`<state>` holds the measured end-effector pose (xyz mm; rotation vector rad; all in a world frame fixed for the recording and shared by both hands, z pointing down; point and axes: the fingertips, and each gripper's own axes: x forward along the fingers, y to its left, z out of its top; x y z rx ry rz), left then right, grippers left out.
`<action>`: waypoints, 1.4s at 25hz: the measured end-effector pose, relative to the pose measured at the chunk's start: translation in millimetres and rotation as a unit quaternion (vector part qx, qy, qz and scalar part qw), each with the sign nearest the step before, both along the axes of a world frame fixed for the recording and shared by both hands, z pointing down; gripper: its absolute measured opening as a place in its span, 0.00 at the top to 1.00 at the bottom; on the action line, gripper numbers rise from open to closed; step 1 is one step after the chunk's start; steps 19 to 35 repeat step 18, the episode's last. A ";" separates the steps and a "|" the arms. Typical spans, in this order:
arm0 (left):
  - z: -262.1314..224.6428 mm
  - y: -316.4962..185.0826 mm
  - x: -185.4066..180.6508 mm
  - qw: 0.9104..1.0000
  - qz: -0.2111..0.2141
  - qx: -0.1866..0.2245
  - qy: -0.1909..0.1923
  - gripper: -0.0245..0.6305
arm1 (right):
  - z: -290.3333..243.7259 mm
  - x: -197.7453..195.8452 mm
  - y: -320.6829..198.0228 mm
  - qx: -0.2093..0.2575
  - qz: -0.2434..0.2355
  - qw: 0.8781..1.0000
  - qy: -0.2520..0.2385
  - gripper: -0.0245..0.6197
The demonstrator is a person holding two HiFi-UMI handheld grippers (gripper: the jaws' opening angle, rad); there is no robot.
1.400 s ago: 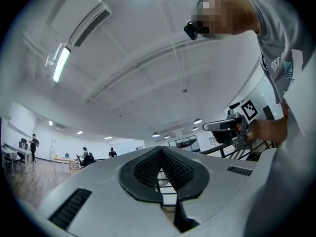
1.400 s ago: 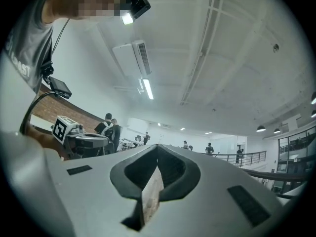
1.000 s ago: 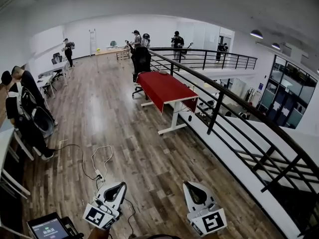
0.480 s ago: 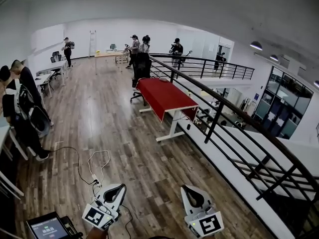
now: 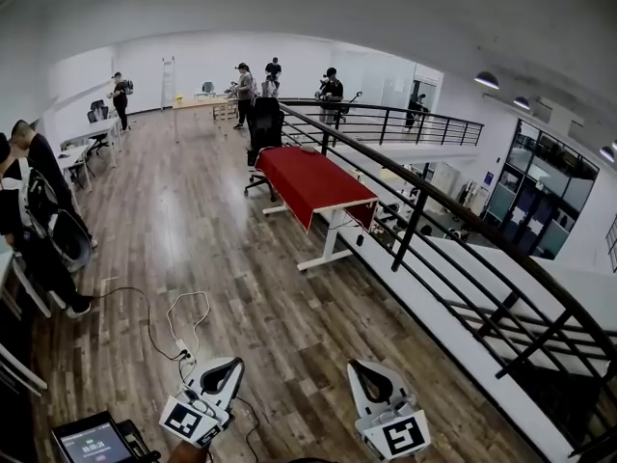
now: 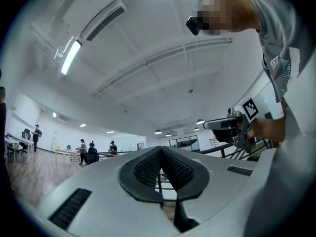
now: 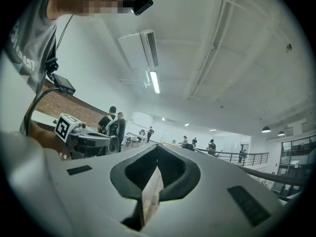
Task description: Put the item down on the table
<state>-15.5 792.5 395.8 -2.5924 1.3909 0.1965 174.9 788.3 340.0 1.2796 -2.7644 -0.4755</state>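
One red table (image 5: 313, 177) by blk railing (image 5: 415, 228)

The mezzanine ahead of me
A white cable (image 5: 188, 293) loops on the wooden floor (image 5: 193, 210); a black railing (image 5: 415, 222) curves along my right; people (image 5: 243, 83) stand far off.

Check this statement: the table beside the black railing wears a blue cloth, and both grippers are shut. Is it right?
No. The head view shows the cloth is red, not blue. The table does stand beside the black railing, and the left gripper and right gripper are both shut.
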 end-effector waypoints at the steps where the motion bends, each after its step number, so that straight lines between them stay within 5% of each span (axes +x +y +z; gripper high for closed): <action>1: 0.7 -0.2 0.0 1.000 0.001 0.000 -0.001 0.96 | 0.3 -0.1 -0.6 0.000 0.001 1.000 -0.001 0.96; 35: 16.1 17.7 -4.1 1.000 -0.002 -0.015 -0.008 0.96 | 14.0 -5.3 14.0 -0.012 -0.009 1.000 0.002 0.96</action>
